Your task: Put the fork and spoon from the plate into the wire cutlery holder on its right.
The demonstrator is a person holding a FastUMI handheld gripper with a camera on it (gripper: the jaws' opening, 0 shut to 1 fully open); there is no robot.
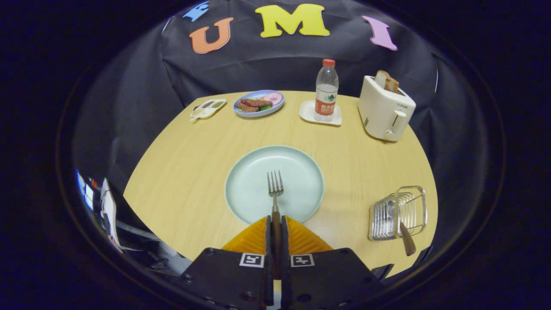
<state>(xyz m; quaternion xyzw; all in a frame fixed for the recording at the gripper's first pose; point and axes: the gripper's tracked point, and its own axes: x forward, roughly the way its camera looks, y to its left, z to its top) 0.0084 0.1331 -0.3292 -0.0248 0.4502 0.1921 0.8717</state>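
While pinched by its brown handle between the jaws of the gripper [275, 219], pointing tines-forward over the pale green plate [249, 185]: so lies the fork [275, 189], seemingly lifted just clear of the plate, though hard to tell for sure. Jaws drawn close together, both pressing on the handle, with only a narrow gap between them, taken up by the handle itself. Stiff and light by the look of it: metal neck and tines, wooden-looking handle, no bend to expect. Smooth and narrow too, so apt to pivot or slip in the grip if tilted quickly. Held along the handle, which leaves the neck and tines out front as a lever to swing. Best taken on the handle's flat sides, as seems the case now. Off to the right of the plate, near the edge of the desk [193, 163], the wire cutlery holder [398, 211], well apart from the fork. Already in it, a utensil with a similar brown handle [407, 241] sticking out toward the gripper, probably the spoon, its bowl dimly visible behind the wires. Probably a light holder, likely to shift if knocked. Worth lowering the fork gently, tines first, beside that handle rather than against it. Nothing else on the plate.
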